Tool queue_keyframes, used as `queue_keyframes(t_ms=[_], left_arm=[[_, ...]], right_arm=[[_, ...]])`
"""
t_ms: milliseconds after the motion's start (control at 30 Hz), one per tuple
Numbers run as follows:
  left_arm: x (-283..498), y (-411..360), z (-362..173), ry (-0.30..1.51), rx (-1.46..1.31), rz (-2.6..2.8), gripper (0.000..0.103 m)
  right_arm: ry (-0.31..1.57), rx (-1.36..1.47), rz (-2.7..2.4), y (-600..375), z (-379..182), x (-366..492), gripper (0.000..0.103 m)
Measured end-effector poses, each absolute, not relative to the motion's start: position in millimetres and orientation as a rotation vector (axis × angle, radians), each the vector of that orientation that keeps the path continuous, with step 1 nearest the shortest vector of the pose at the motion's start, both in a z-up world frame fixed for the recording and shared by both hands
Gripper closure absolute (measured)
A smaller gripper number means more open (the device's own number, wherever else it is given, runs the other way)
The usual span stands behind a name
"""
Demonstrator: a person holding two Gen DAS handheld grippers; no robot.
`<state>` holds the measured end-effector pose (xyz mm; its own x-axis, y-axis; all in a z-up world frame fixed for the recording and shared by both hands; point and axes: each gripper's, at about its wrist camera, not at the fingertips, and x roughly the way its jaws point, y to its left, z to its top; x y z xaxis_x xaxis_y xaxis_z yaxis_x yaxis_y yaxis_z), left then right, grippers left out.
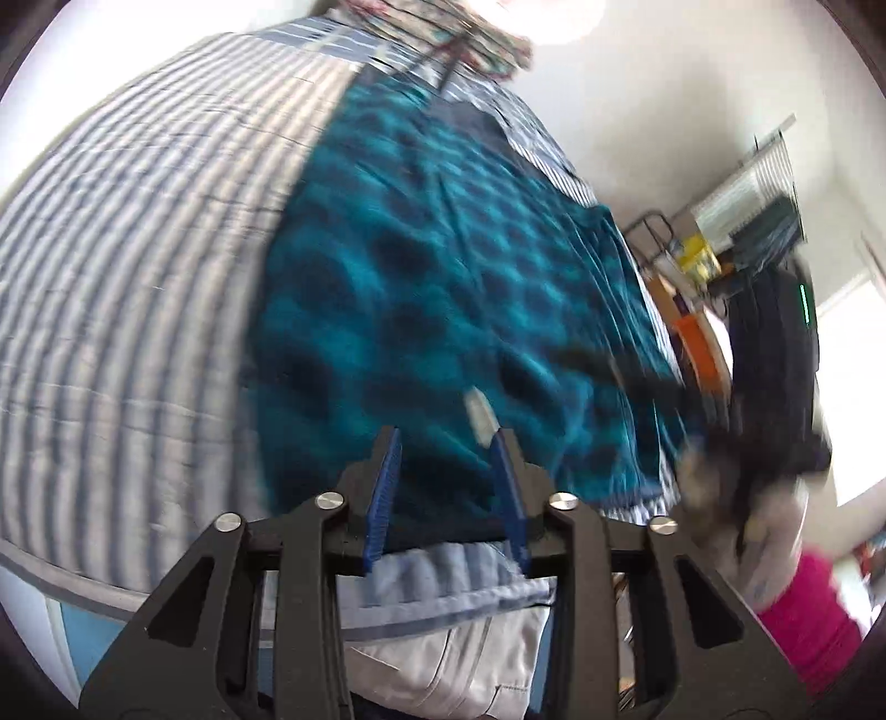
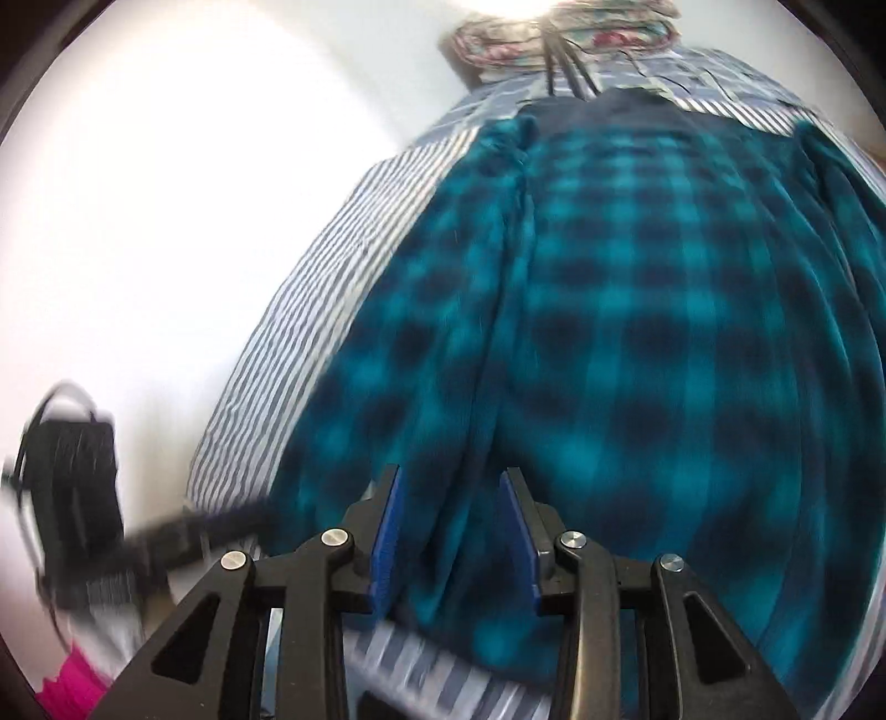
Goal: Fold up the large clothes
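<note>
A large teal and dark blue checked garment (image 1: pixel 432 288) lies spread on a bed with a blue and white striped cover (image 1: pixel 138 277). It fills most of the right wrist view (image 2: pixel 637 332). My left gripper (image 1: pixel 446 443) is open over the garment's near hem, next to a small white tag (image 1: pixel 480 415). My right gripper (image 2: pixel 451 482) is open over the near edge of the garment. In the left wrist view the right gripper (image 1: pixel 769 387) shows blurred at the garment's right edge. In the right wrist view the left gripper (image 2: pixel 83 498) shows blurred at the far left.
A floral pillow (image 2: pixel 559 33) lies at the head of the bed. White walls stand beside the bed (image 2: pixel 166 194). Shelves and cluttered furniture (image 1: pixel 736 238) stand to the right. The person's pink clothing (image 1: pixel 808 615) shows at lower right. Both views are motion-blurred.
</note>
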<state>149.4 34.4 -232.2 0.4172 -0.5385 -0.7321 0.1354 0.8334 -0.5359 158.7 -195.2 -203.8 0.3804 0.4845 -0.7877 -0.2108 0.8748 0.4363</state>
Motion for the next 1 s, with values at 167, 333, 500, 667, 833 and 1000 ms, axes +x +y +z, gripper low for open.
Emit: queue_keyframes(t_ms=[167,333,500,667,833,1000], left_arm=[[152,-8,-247,1.117,-0.258,-0.433,0.068],[149,-23,-254,1.109,-0.193,-0.464,0.098],[139,-26,-241,1.051,-0.132,-0.514,0.098],[143,-19,-257,1.126,-0.161,-0.518,0.097],[126,13,-217,1.028,-0.259,-0.572,0.089],[142,32,-212,0.971,-0.340,-0.460,0.089]], right_arm=[[1.109,0.227,0.450,-168,-206,230,0.057],[1.181,0.258,0.439,-145,-233,282,0.059],[1.172,0.225,0.445,-140,-238,285,0.100],[1.170,0.120,0.403,-134,-245,277,0.099],[1.101,0.114,0.415,-132,-212,257,0.079],[1.006,0.169,0.431,-164,-167,205,0.070]])
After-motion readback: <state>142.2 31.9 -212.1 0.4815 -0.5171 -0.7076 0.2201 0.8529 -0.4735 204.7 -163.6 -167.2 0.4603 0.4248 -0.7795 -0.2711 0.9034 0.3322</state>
